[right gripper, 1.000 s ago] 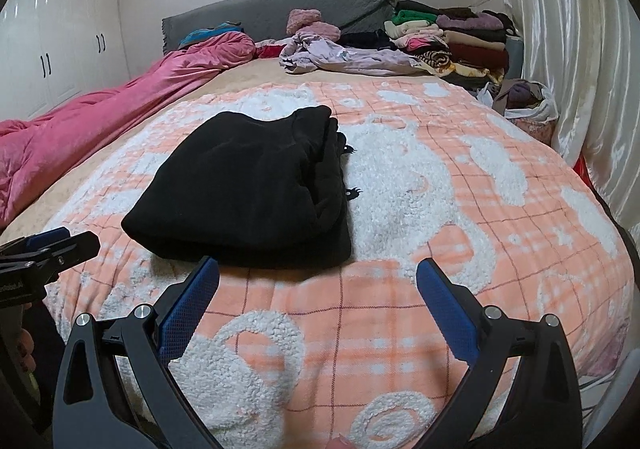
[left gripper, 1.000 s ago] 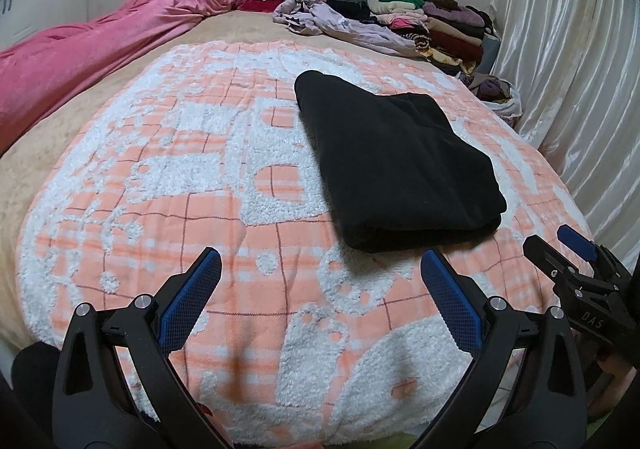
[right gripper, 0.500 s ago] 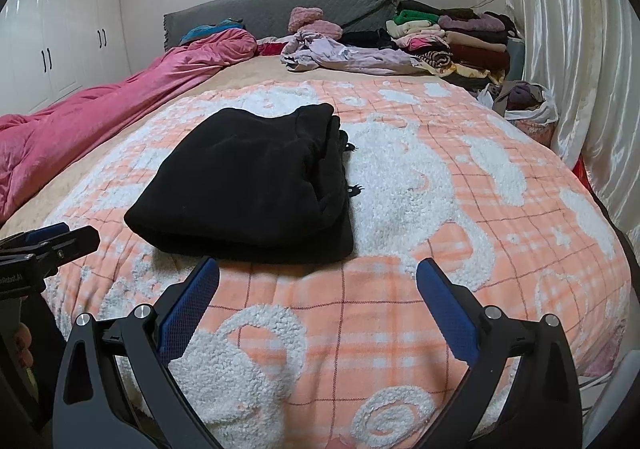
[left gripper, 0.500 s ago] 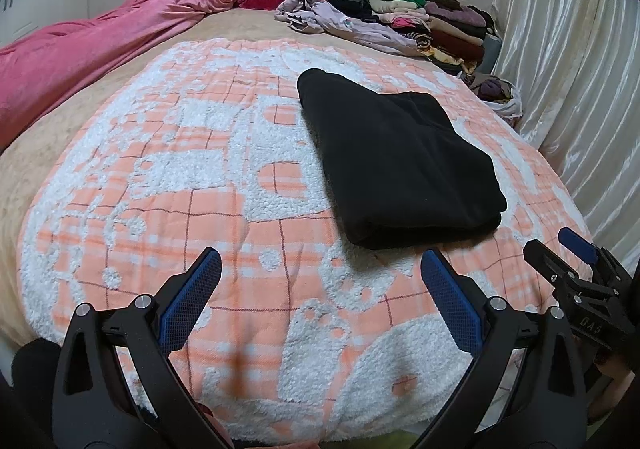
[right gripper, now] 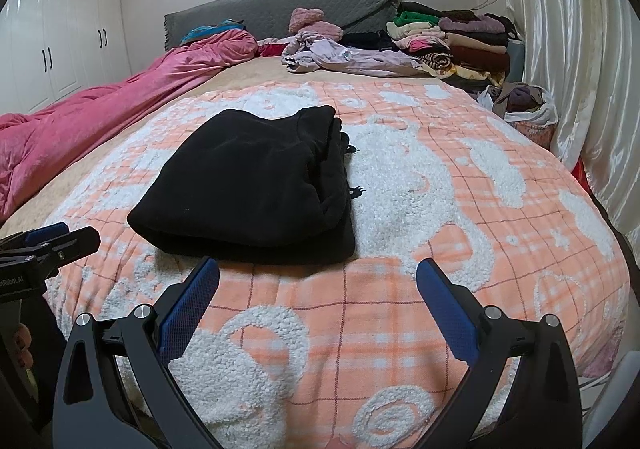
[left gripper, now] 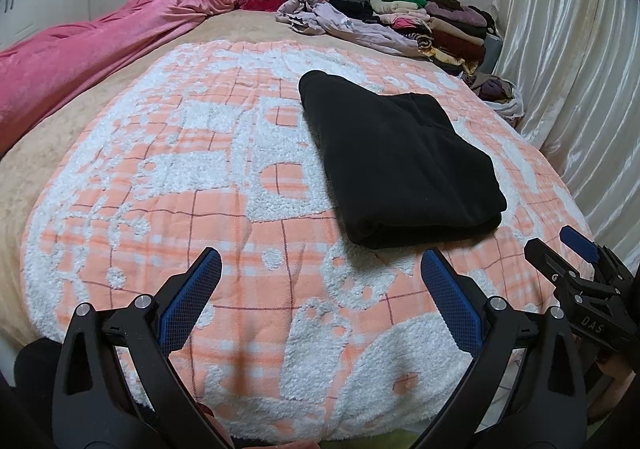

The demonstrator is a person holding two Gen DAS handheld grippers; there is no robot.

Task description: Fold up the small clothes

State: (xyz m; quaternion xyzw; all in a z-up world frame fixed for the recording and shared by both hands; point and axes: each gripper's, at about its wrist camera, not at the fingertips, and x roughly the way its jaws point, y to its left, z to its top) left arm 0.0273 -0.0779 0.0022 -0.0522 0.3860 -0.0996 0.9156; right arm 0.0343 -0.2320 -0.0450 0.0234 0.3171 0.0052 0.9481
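A black garment lies folded into a thick rectangle on the orange-and-white plaid blanket. My left gripper hovers open over the blanket, short of the garment's near left corner, nothing between its blue-padded fingers. My right gripper is open too, just in front of the garment's near edge. Each gripper shows at the edge of the other's view: the right gripper and the left gripper.
A pink duvet runs along the left side of the bed. A lilac garment and stacks of folded clothes sit by the grey headboard. A bag of clothes stands by the white curtain.
Both grippers have drawn back and risen slightly from the garment, which looks a little farther away. The garment has not moved, and both stay open.
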